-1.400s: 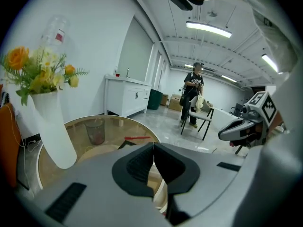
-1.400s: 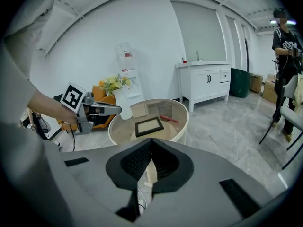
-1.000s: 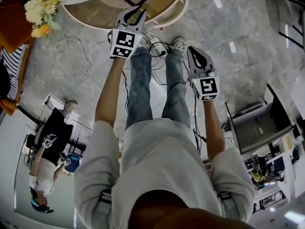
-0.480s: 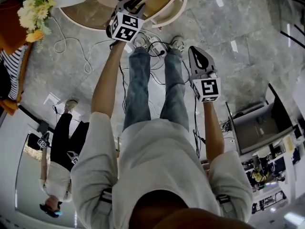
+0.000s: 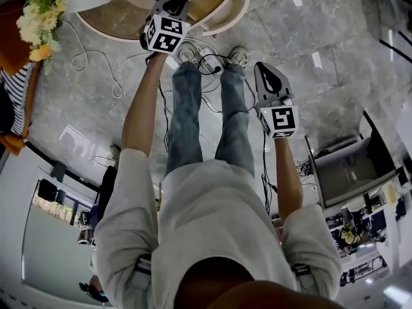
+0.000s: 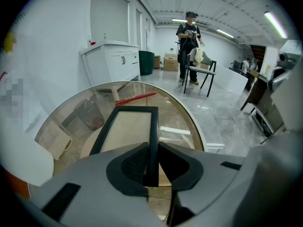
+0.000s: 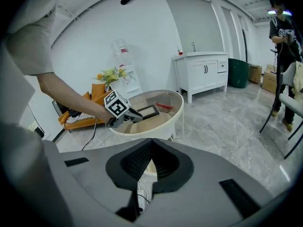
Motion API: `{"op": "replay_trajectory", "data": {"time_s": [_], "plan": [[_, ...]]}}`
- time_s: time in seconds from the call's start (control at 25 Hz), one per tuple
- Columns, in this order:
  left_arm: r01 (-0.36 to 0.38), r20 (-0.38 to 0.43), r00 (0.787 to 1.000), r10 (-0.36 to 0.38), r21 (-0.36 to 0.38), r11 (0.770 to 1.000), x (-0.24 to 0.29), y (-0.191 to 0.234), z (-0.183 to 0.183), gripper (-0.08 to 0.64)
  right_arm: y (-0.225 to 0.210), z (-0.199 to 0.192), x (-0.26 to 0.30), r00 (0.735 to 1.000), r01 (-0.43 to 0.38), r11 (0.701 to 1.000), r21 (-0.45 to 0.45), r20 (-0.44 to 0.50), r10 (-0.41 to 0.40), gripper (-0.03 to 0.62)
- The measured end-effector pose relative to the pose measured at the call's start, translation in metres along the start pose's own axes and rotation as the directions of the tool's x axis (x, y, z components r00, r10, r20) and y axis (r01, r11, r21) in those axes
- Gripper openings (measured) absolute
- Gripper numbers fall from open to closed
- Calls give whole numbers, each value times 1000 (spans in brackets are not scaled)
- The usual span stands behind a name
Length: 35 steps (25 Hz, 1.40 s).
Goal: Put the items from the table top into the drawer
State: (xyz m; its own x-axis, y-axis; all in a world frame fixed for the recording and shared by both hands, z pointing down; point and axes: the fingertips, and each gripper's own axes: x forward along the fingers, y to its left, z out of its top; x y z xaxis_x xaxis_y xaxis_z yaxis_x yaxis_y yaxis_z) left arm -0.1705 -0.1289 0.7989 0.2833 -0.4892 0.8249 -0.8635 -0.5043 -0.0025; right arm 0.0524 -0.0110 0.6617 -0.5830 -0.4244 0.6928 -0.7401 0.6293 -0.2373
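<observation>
My left claw (image 6: 152, 150) has dropped to the worktop (image 6: 191, 119), and its jaws are closing on the edge of the frame (image 6: 125, 129) lying flat there. The right claw (image 7: 150, 148) stays closed and empty, so I judge the lift comes next.

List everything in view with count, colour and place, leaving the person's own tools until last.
table: one, glass top and cream rim, ahead of the person
frame: one, black, flat on the table
stick: one, red, on the table beyond the frame
flowers: one bunch, yellow and white, beside the table
cabinet: one, white, against the wall
bin: one, green, past the cabinet
bystander: one, dark clothes, standing across the room
left tool: one, grey, jaws closing on the frame's edge
right tool: one, grey, shut, empty
</observation>
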Motion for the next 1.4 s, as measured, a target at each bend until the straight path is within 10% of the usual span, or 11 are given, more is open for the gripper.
{"op": "replay_trajectory", "data": {"time_s": [0.48, 1.4], "plan": [[16, 85, 996, -17, 9, 1000, -10, -21, 17, 71, -2, -9, -5, 1000, 9, 1000, 17, 9, -9, 23], [238, 194, 942, -274, 188, 953, 20, -223, 140, 71, -82, -54, -85, 980, 167, 976, 142, 84, -180, 23]]}}
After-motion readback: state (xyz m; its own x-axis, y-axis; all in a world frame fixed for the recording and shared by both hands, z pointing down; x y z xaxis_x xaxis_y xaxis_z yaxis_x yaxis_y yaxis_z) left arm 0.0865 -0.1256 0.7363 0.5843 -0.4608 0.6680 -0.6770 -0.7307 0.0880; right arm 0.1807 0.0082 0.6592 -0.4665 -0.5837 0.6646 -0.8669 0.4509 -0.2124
